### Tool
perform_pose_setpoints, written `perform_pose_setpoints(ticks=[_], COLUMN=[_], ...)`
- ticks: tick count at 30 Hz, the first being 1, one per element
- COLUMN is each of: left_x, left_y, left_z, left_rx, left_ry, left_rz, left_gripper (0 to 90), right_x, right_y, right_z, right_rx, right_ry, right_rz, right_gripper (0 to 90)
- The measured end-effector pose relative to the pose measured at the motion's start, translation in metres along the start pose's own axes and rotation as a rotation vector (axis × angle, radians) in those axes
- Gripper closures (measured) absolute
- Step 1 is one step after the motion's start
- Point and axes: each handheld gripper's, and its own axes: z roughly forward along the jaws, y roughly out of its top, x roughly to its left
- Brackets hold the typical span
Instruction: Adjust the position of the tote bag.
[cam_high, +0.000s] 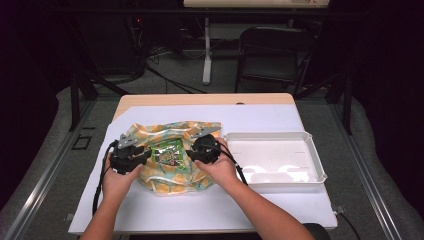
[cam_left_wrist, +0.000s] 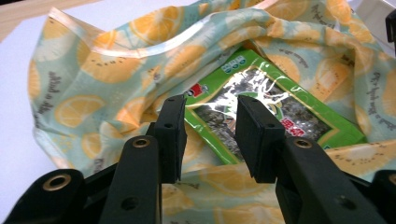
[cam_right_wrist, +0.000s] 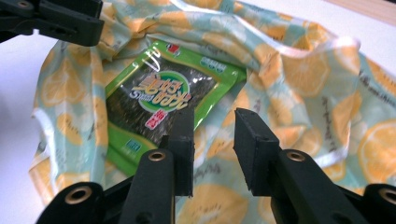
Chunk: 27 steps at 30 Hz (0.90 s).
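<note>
Setting: white tabletop (cam_high: 165, 212) under a dark room, with a folding chair (cam_high: 272, 55) and cables behind it; we work at its near half.
Snack packet: the green seaweed packet (cam_high: 167, 155) lies flat in the mouth of the lemon-print bag (cam_high: 172, 182), label up, about midway between our two hands; we cannot tell how deep its far edge sits under the bag's fold.
Bag: crumpled, lying on its side, its clear sealing strip (cam_left_wrist: 116, 49) arching above the packet, so the opening is loose rather than flat.
Left gripper: the left gripper (cam_high: 142, 155) hovers just beside the packet's corner with its jaws parted and nothing between the pads; the corner shows in the gap beyond them in the left gripper view (cam_left_wrist: 208, 133).
Right gripper: the right gripper (cam_high: 192, 152) is likewise released, its jaws apart over the bag's printed film, next to the packet's other side (cam_right_wrist: 212, 151).
Step in hand: we judge it to be getting the packet out of the bag.
How to do it well: we pinch the bag's lower lip with one gripper to keep it still, then close the other on the packet's sealed edge alone, not on packet and film together, and draw it out low and flat.
Risk: the glossy wrapper may slip, or the whole bag may drag along.
Nearby: an open white foam tray (cam_high: 315, 150) sits just right of the bag, empty, a likely place for the packet.
</note>
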Motion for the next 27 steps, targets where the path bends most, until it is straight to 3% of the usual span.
perform_pose_setpoints(ticks=[3,7,12,19,27], left_x=[-0.003,-0.007,-0.011,-0.018,-0.017], left_y=[-0.002,-0.005,-0.006,-0.007,-0.006], left_z=[0.002,0.003,0.005,0.014,0.014], left_rx=[0.010,0.014,0.023,0.072,0.038], left_ry=[-0.012,-0.014,-0.026,-0.043,-0.029], left_rz=[0.010,0.009,0.023,0.054,0.032], left_gripper=[72.3,74.7,74.5,75.1,68.8], right_x=[0.001,0.002,0.002,-0.003,-0.004], right_y=[-0.008,-0.016,-0.024,-0.036,-0.045], right_z=[-0.002,-0.005,-0.001,0.005,0.015], right_rx=[0.003,-0.005,0.024,0.076,0.128], right_ry=[0.020,0.029,0.019,0.005,-0.011], right_rz=[0.015,0.023,0.021,0.021,0.016], right_gripper=[71.5,73.4,74.3,75.4,76.5])
